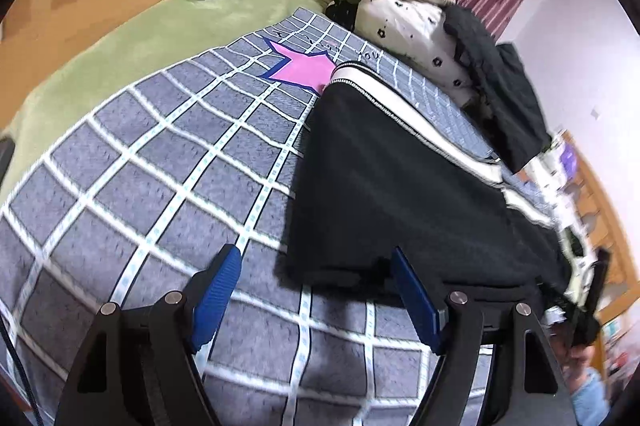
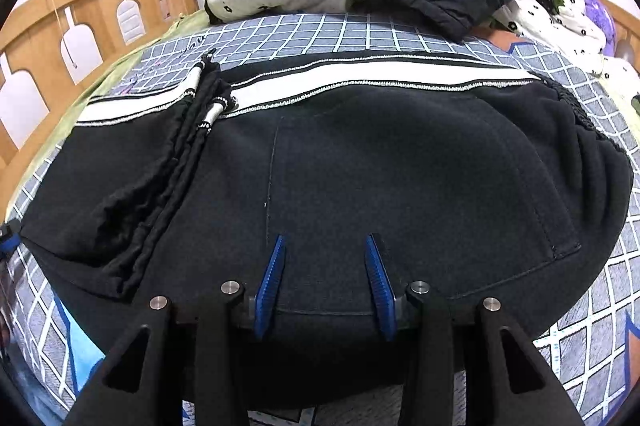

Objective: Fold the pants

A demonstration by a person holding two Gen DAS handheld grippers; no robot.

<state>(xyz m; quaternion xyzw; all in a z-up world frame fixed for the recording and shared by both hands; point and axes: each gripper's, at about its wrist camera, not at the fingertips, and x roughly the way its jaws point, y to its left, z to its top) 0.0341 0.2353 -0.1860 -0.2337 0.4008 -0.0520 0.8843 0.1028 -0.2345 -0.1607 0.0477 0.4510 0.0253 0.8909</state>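
Left hand-held gripper (image 1: 314, 258) wide over bedspread (image 1: 160, 154); right hand-held gripper (image 2: 326, 246) parted above pants (image 2: 400, 154)

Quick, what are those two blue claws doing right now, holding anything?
Left gripper: open, holding nothing, beside the pants.
Right gripper: open, over the pants, gripping nothing.
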